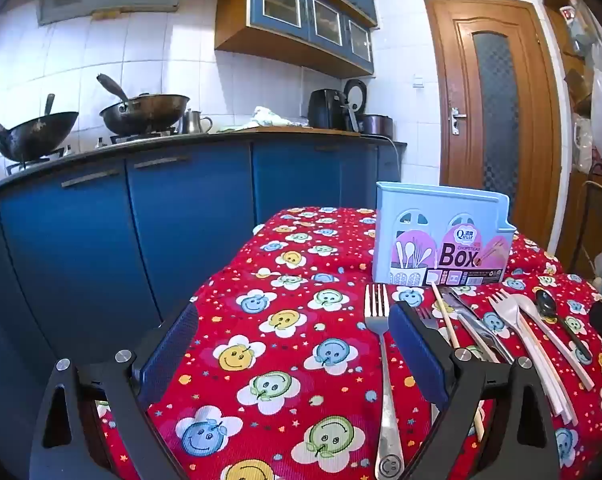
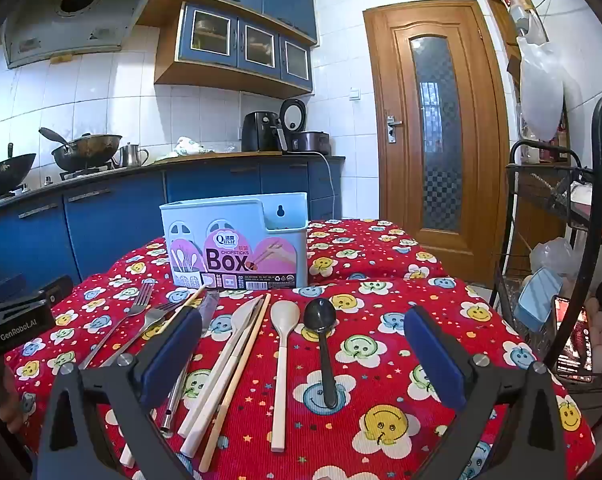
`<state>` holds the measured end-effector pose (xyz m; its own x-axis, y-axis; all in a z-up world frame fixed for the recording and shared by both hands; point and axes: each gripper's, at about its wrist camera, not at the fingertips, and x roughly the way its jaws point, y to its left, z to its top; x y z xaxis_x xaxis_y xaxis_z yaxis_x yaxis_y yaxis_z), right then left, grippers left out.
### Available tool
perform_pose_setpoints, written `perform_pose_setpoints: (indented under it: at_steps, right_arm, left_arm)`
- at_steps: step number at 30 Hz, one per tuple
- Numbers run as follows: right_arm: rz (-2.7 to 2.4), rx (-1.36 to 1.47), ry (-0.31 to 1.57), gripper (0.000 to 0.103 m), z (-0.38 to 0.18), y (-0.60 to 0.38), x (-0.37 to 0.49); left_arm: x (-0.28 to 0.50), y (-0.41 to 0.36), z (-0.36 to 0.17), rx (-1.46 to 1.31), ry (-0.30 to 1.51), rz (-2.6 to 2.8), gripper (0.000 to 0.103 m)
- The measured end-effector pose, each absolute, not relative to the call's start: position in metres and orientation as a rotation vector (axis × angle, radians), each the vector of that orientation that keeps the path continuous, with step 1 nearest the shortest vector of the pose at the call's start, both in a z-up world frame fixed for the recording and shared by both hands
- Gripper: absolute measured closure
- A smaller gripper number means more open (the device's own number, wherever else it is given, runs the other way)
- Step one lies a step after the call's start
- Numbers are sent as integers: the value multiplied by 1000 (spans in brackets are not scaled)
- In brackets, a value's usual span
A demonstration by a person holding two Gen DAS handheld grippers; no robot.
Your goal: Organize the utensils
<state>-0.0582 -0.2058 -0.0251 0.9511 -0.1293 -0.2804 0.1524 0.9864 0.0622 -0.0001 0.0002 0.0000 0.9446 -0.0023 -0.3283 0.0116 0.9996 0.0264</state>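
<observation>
A pale blue chopsticks box [image 1: 441, 236] stands upright on the red smiley tablecloth [image 1: 285, 320]; it also shows in the right wrist view [image 2: 237, 240]. Utensils lie in a row before it: a steel fork [image 1: 381, 360], a chopstick [image 1: 445, 316], a white fork [image 1: 513, 320], a black spoon [image 1: 549, 308]. In the right wrist view I see a white spoon [image 2: 283, 344], the black spoon [image 2: 323, 336], a chopstick [image 2: 241, 368] and steel forks [image 2: 133, 312]. My left gripper [image 1: 293, 348] is open and empty above the cloth, left of the steel fork. My right gripper [image 2: 301, 348] is open and empty over the spoons.
A blue kitchen counter [image 1: 141, 208] with woks [image 1: 145, 112] lies beyond the table's far edge. A wooden door [image 2: 437, 132] is at the back right. A black wire rack [image 2: 561, 280] with bags and eggs stands close on the right of the table.
</observation>
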Motion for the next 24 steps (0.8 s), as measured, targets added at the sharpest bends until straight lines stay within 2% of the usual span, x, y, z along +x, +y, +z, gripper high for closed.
perform_pose_setpoints:
  at_steps: [24]
  right_arm:
    - [-143, 87, 279, 0, -25, -206, -58]
  left_arm:
    - [-1, -5, -4, 26, 341, -9, 7]
